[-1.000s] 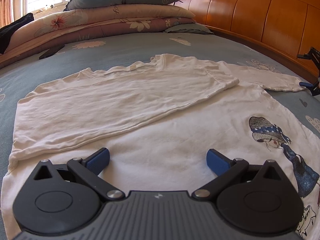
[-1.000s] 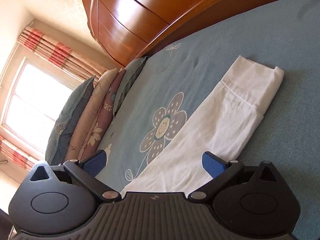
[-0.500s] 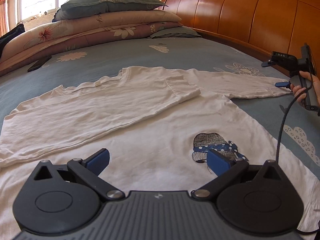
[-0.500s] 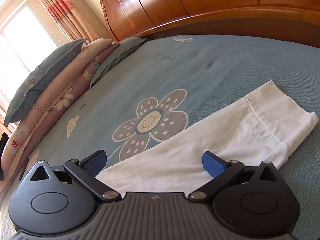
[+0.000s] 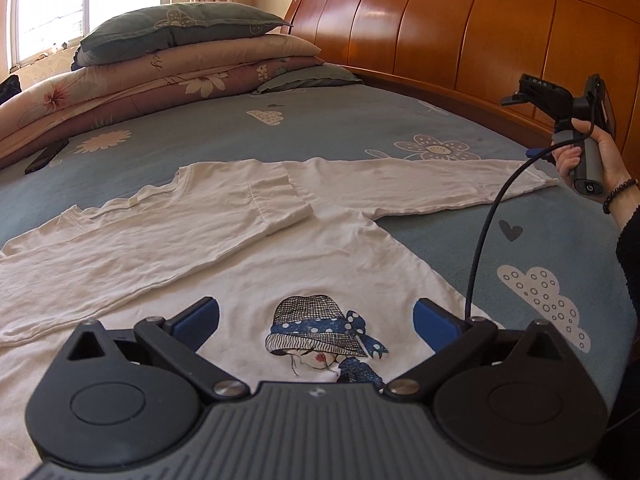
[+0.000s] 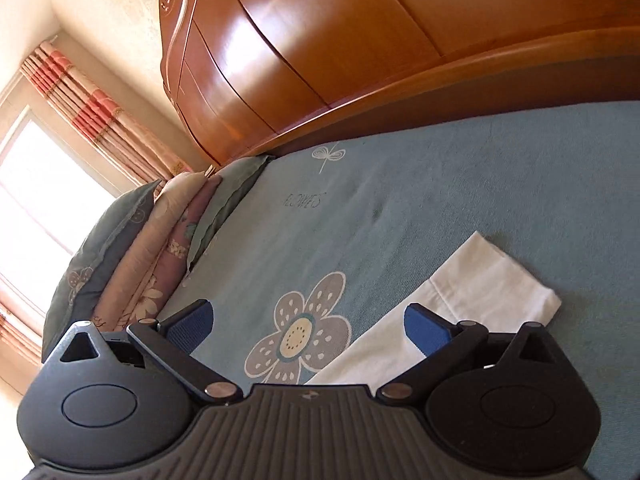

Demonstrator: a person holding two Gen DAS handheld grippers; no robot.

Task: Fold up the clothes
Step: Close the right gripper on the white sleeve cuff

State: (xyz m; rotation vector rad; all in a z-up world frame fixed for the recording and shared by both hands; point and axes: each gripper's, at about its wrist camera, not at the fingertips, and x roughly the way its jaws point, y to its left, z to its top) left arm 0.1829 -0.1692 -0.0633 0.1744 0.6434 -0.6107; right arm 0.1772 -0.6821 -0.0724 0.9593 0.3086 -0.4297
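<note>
Left wrist view: white long-sleeve shirt (image 5: pixel 328 248) lies flat on the bed (image 5: pixel 320 136), filling the frame from 9 o'clock across the centre. One sleeve (image 5: pixel 168 236) is folded over the body toward 9 o'clock, cuff ending near centre. The other sleeve (image 5: pixel 420 188) is stretched straight out toward 3 o'clock, flat on the blue sheet. Printed girl-in-hat graphic (image 5: pixel 320 332) sits at 6 o'clock, right between the blue pads. Left gripper (image 5: pixel 316 320) hovers low over the shirt body, jaws spread wide, nothing between them.

Right gripper (image 5: pixel 560 128) shows in the same view at 3 o'clock, held in the person's right hand (image 5: pixel 588 156) (bead bracelet on the wrist) near the outstretched sleeve's cuff; whether it touches the cloth I cannot tell. A black cable (image 5: pixel 484 232) arcs from it down to 5 o'clock.

Right wrist view: right gripper (image 6: pixel 308 328) jaws wide apart, gripping nothing. The sleeve cuff (image 6: pixel 492 292) lies at 3 to 4 o'clock, beside and partly behind the right-side blue pad (image 6: pixel 428 328). A flower print (image 6: pixel 300 332) on the sheet is dead centre between the pads.

Outward: stacked pillows and folded quilts (image 5: pixel 160 68) at 11 o'clock in the left wrist view, wooden headboard (image 5: pixel 460 24) at 1 o'clock, dark phone-like object (image 5: pixel 46 156) on the sheet at 9 o'clock, window (image 6: pixel 36 208) with striped curtain (image 6: pixel 92 112) at 9 to 10 o'clock in the right wrist view.
</note>
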